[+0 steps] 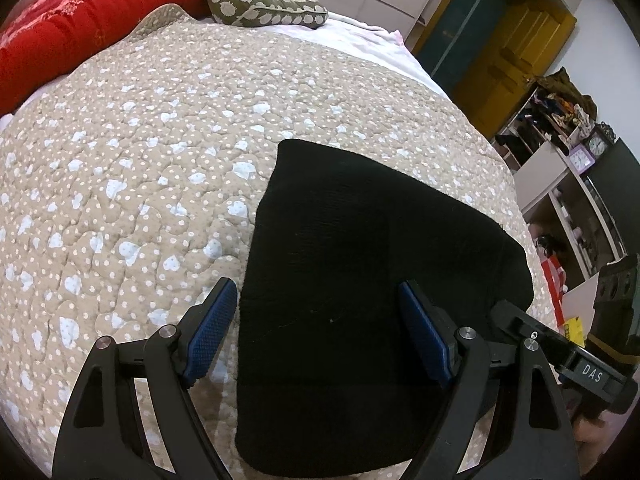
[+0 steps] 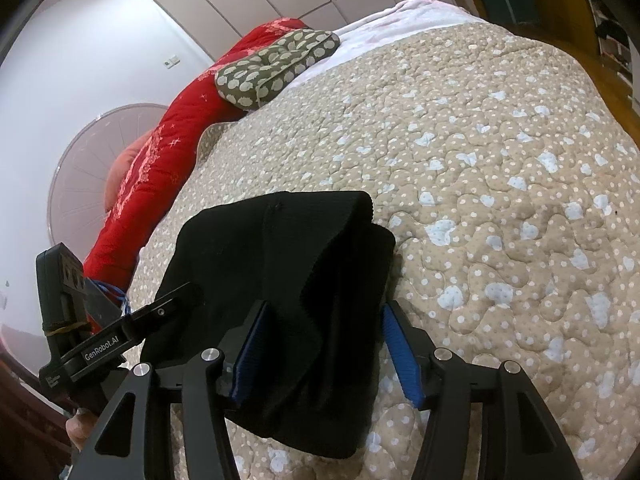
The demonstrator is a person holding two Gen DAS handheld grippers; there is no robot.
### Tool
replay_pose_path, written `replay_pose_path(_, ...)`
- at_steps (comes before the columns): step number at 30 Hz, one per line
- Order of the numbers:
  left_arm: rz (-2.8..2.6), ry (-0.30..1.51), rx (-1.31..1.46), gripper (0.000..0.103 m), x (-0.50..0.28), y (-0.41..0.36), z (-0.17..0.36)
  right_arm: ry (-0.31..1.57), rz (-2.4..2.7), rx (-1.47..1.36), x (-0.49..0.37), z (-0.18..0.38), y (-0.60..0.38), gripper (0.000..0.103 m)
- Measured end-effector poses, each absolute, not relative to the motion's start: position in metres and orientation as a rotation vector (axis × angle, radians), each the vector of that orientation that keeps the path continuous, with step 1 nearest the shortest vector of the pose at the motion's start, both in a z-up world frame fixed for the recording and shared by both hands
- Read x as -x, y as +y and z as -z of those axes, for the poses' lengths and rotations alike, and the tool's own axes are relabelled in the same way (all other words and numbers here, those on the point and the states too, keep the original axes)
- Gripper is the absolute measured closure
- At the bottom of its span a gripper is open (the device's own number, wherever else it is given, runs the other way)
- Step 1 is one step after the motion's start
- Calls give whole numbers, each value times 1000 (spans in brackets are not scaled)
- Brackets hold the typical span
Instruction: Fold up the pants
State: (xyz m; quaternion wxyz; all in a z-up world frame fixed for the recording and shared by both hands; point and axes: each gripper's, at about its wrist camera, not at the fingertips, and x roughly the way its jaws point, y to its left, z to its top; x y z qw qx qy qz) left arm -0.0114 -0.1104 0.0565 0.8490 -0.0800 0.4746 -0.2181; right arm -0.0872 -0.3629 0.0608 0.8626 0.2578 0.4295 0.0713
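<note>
Finishing this fold well likely means lifting both grippers straight off, since the black pants [image 1: 360, 280] already lie folded on the bed's quilt [image 1: 140, 160] while the left gripper [image 1: 316, 320] and right gripper [image 2: 324, 344] straddle them, jaws wide, gripping nothing.

wide bare stretch of quilt [image 1: 132, 168] open ahead and to the left of the folded black pants [image 1: 360, 280], nothing standing on it. far end blocked by a red blanket [image 1: 68, 28] and a patterned pillow [image 1: 260, 0]. right of the bed, crowded shelves [image 1: 560, 160]. other gripper [image 1: 560, 352] close beside the pants' right edge.
</note>
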Motion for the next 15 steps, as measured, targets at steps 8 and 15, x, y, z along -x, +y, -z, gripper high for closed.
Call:
replay_pose_path(8, 465, 996, 174, 19, 9, -116, -54, 878, -156, -561, 83, -56, -362, 46)
replay_pose_path(15, 496, 986, 200, 18, 8, -118, -49, 857, -178, -546, 77, -53, -355, 46)
